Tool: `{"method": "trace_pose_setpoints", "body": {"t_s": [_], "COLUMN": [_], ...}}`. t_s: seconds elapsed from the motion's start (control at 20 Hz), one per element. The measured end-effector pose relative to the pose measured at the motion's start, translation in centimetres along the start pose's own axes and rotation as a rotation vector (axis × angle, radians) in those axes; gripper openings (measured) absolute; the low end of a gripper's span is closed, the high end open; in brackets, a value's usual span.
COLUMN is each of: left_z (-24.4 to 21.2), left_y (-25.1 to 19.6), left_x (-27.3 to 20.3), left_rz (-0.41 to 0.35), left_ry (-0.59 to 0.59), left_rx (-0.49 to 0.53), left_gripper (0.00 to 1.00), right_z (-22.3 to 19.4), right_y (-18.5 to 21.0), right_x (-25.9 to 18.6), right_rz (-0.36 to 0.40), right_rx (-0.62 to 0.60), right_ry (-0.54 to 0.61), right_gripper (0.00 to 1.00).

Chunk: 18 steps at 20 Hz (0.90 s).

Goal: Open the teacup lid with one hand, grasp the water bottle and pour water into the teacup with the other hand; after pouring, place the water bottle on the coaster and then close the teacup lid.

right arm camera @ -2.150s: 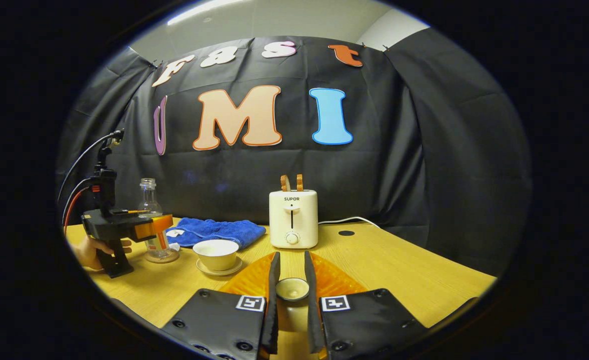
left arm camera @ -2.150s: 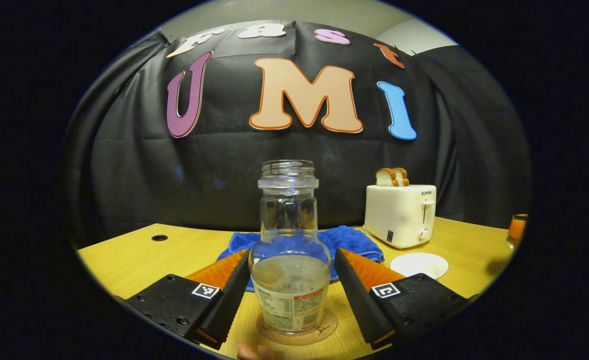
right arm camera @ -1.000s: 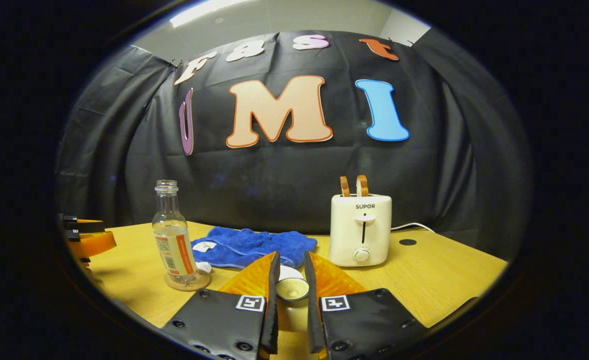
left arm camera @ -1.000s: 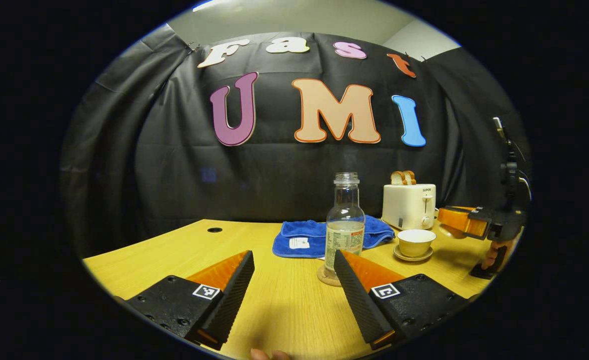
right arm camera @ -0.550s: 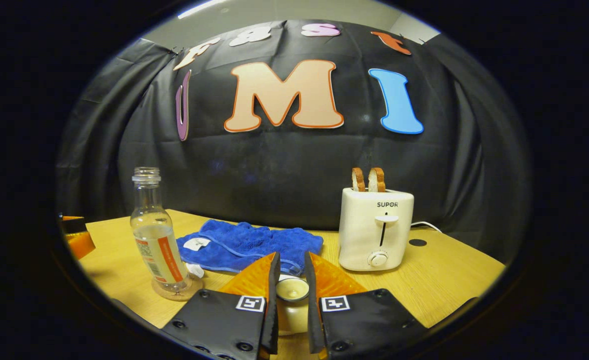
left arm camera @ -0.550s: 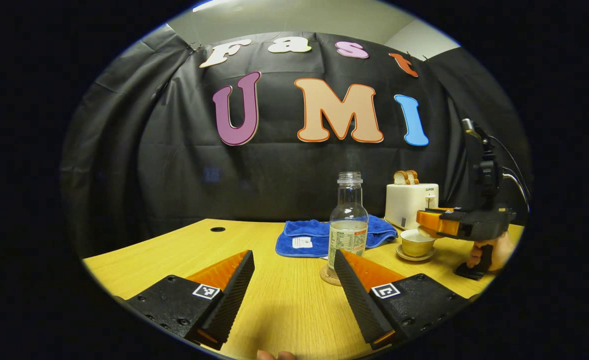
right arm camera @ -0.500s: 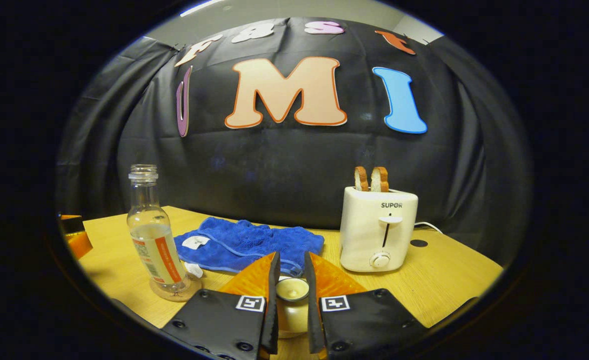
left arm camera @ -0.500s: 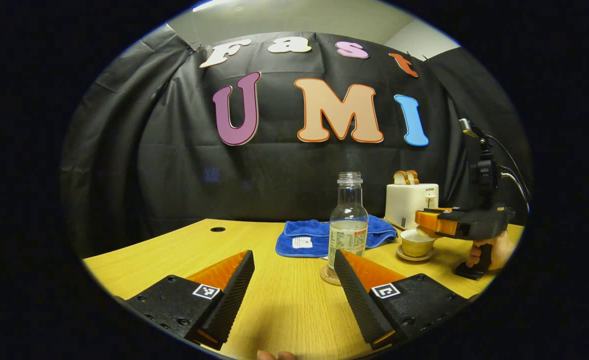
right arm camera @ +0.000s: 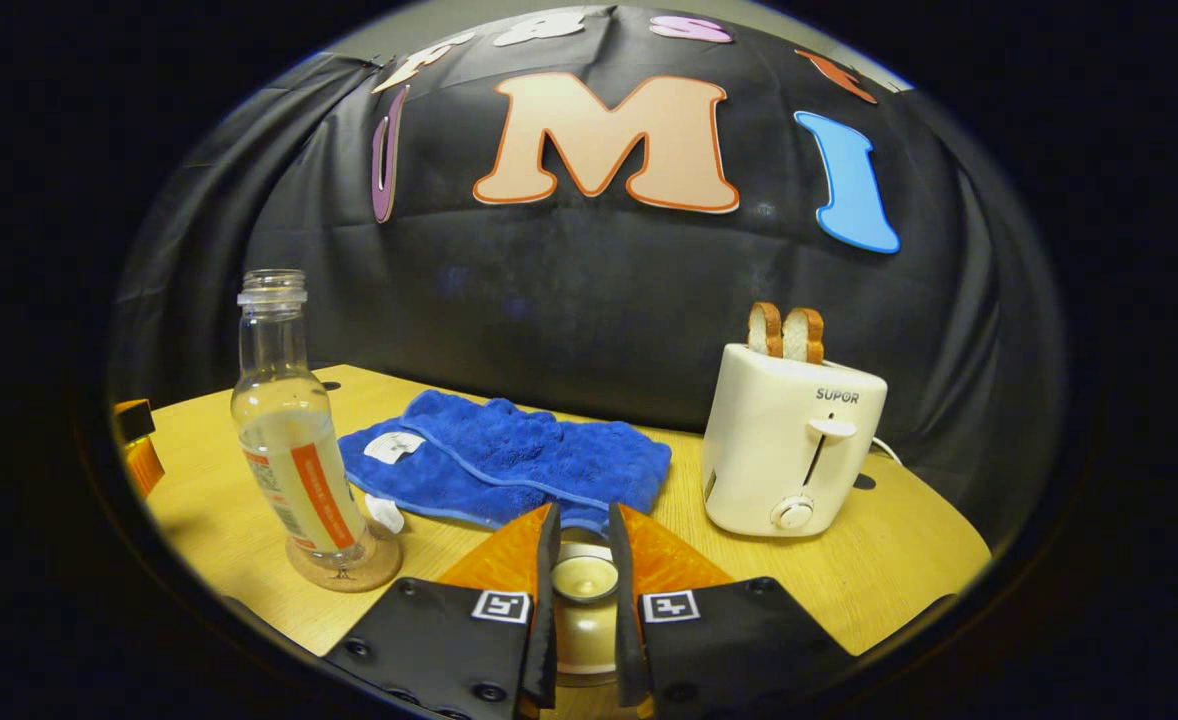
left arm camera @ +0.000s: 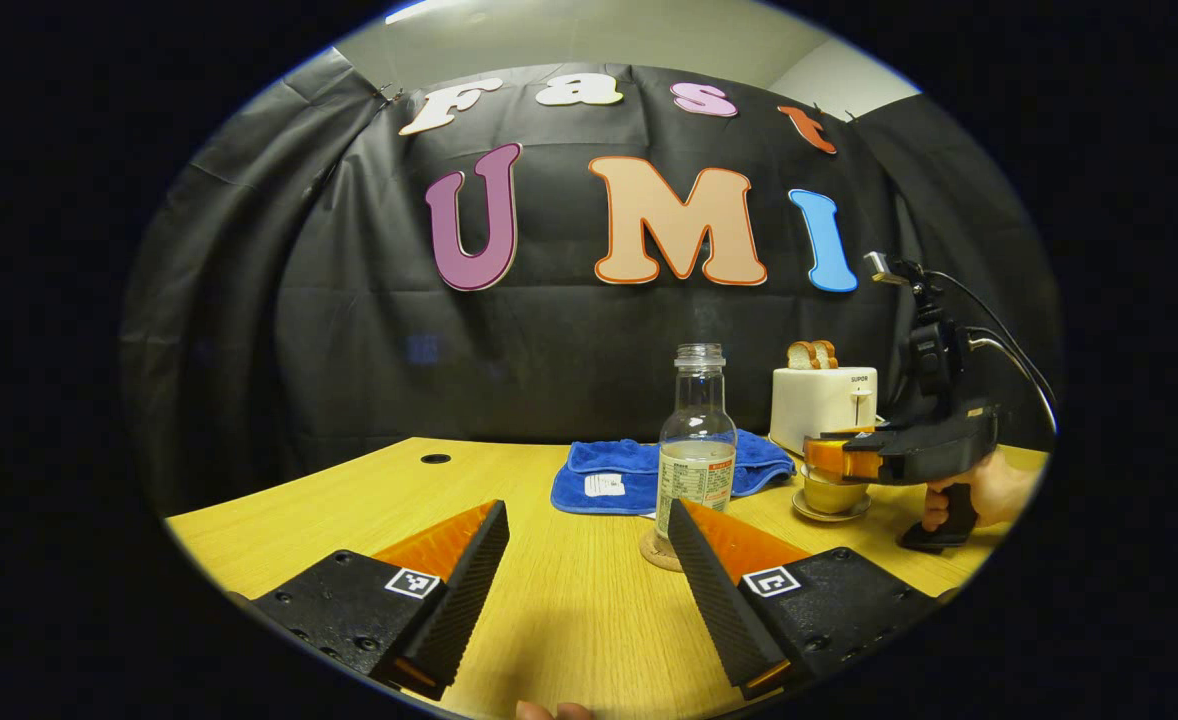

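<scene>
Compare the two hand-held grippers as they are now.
The left hand-held gripper is open and empty, well short of the water bottle; the right hand-held gripper is shut on the teacup lid. The left sits low over the table; the right hovers at the teacup. Both have orange-backed black fingers.

My left gripper hangs low and level, its jaws spread wide with nothing between the ribbed fingers. My right gripper has its jaws drawn in close, pinching a small knob. From the left gripper view, the right gripper sits level, my hand wrapped round its grip.
</scene>
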<state>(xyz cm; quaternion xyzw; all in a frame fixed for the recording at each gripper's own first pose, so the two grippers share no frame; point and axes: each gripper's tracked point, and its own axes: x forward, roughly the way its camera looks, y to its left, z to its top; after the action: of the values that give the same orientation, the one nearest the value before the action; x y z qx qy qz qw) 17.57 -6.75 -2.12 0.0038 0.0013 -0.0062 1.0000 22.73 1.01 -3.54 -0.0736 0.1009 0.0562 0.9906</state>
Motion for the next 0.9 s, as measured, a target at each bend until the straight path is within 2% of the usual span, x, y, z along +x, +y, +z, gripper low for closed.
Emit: {"method": "trace_pose_setpoints", "body": {"t_s": [0.1,0.3,0.35,0.55,0.7,0.8,0.9], "left_z": [0.0,0.0,-0.1,-0.1,-0.1,0.0,-0.1], "left_y": [0.0,0.0,0.0,0.1,0.1,0.1,0.1], "left_x": [-0.1,-0.1,-0.1,-0.1,0.0,0.0,0.0], "left_rz": [0.000,0.001,0.001,0.008,0.007,0.008,0.009], "left_ry": [0.000,-0.001,-0.001,-0.001,-0.001,-0.002,0.000], "left_rx": [0.000,0.000,0.000,0.001,0.000,0.000,0.000], "left_gripper": [0.94,0.92,0.94,0.93,0.94,0.94,0.94], "right_z": [0.1,0.1,0.2,-0.4,0.2,0.6,1.9], "right_y": [0.1,0.1,0.1,0.2,-0.4,-1.1,-1.6], "right_x": [-0.1,-0.2,-0.1,-0.1,-0.6,-1.3,-2.0], "right_rz": [0.001,0.006,0.009,0.028,0.014,0.001,-0.005], "right_rx": [-0.001,-0.001,0.000,0.041,0.069,0.103,0.152], "right_ry": [-0.002,-0.017,-0.026,-0.002,-0.028,-0.071,-0.167], "right_gripper": [0.24,0.27,0.27,0.37,0.99,0.99,0.99]}}
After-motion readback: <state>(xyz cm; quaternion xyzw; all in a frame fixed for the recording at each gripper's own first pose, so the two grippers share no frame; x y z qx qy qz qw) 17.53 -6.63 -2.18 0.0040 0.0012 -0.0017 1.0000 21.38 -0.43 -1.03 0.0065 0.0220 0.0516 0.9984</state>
